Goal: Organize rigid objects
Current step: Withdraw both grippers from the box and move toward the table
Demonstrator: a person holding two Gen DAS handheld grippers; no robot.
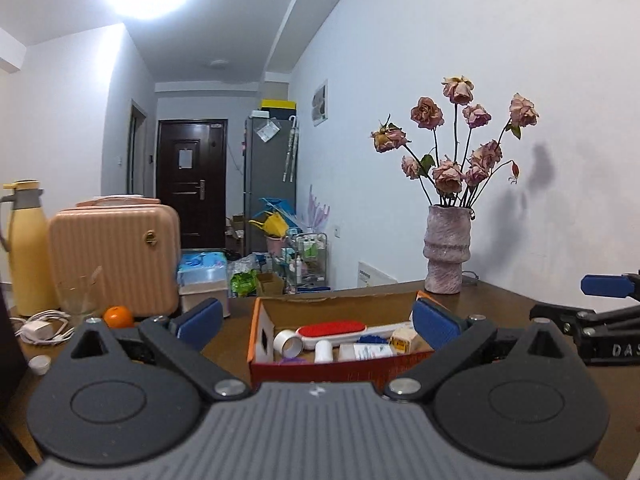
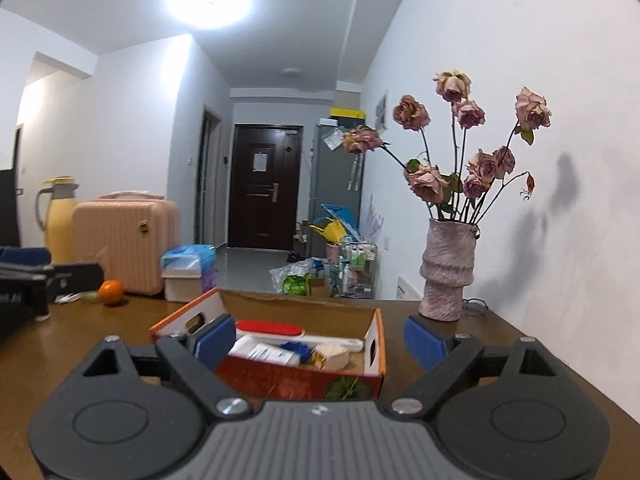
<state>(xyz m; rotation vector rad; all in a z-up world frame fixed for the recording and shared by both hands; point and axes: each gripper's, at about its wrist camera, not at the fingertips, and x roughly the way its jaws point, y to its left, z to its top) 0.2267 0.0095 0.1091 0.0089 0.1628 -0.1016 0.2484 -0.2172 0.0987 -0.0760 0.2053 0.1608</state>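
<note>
Cardboard box (image 1: 340, 368) on the wooden table (image 2: 80, 344) already holds the lint brush (image 1: 333, 329), tape roll (image 1: 289, 343) and cartons, so both spread, empty claws, left gripper (image 1: 316, 320) and right gripper (image 2: 316, 340), should approach remaining loose items low and squarely.

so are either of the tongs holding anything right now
No. The left tongs and right tongs both stand open with nothing between their blue pads, back from the open orange-and-red cardboard box on the brown wooden table.

The right gripper (image 2: 320, 340) hangs wide and empty at six o'clock; cardboard box (image 2: 374, 350) at centre; vase (image 2: 448, 272) at three o'clock.
</note>
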